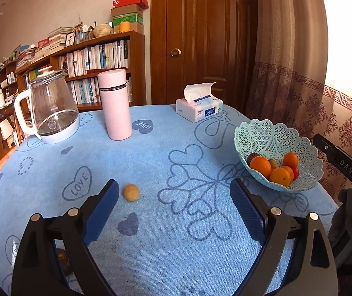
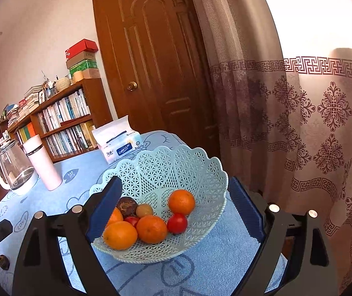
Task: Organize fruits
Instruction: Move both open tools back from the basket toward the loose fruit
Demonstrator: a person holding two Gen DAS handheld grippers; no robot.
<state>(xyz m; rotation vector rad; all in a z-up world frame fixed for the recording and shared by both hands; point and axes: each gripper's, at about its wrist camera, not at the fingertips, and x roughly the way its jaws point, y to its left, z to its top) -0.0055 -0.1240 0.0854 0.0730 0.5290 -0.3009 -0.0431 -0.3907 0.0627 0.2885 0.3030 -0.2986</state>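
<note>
The left gripper [image 1: 173, 207] stands wide open and holds nothing; only bare blue cloth lies between its dark-blue pads. Just off the tip of its left finger, at about eleven o'clock from the gap, sits a small tan round fruit [image 1: 131, 192] on the tablecloth [image 1: 151, 259], outside the jaws rather than between them. A darker, rough-skinned fruit [image 1: 63, 259] peeks out low at eight o'clock, half hidden behind that same finger's frame.

The right gripper [image 2: 176, 207] is also spread wide with nothing in its grasp. Its jaws frame the pale-green lattice basket [image 2: 200, 172], which lies beyond and below them, not pinched. In the basket rest several oranges [image 2: 151, 229], two small red fruits [image 2: 177, 223], a dark brownish one [image 2: 126, 206] and a small tan one [image 2: 144, 210].

Farther out on the table, toward ten o'clock in the left wrist view, stand a glass kettle [image 1: 52, 108] and a pink flask [image 1: 115, 103], with a tissue pack [image 1: 199, 108] at one o'clock.

Risks, as I judge them: the tan fruit is round and sits off-centre, so closing now would likely clip it with the left pad and send it rolling across the cloth (possibly off the edge). The dark fruit near the frame could be nudged unseen. At the basket, fruit is already heaped toward the near rim; a drop from height might bounce an orange out, and the light basket could tip or slide if a finger catches its scalloped edge.
</note>
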